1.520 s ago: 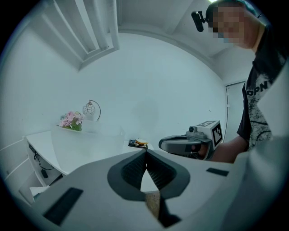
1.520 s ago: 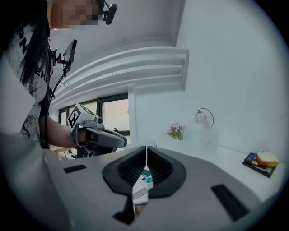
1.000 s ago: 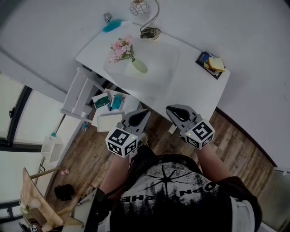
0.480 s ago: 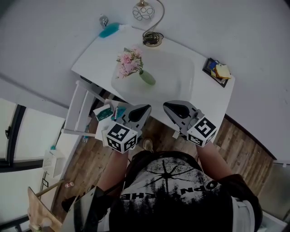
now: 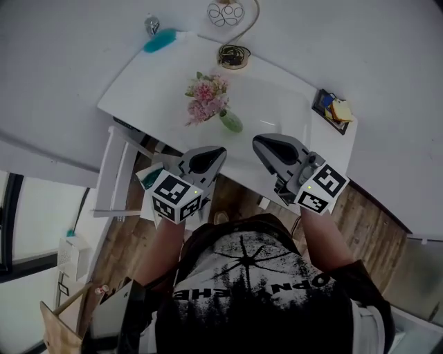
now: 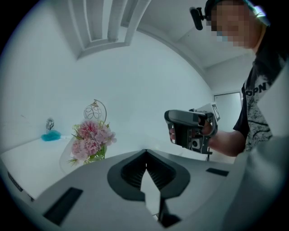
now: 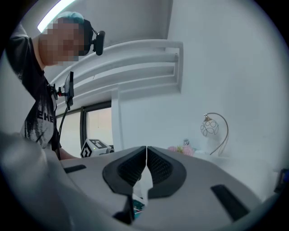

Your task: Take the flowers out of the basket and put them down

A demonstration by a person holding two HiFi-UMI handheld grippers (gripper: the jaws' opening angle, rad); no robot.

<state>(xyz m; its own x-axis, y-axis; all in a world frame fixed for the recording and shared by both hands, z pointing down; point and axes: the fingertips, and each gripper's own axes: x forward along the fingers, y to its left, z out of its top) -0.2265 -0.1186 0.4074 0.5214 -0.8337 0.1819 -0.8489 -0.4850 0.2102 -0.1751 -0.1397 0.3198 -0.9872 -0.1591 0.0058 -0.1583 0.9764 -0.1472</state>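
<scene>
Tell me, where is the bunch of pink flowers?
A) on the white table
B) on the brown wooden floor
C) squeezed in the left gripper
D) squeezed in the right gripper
A: the bunch of pink flowers sits on the white table, ahead of the left gripper and the right gripper, which are both shut with nothing between their jaws.

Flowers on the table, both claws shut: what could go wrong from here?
1. The left claw and the right claw are shut; arriving that way could knock the flowers over instead of gripping.
2. The basket looks light and see-through; it might lift with the stems.
3. The lamp stands close behind; a high lift could snag it.
</scene>
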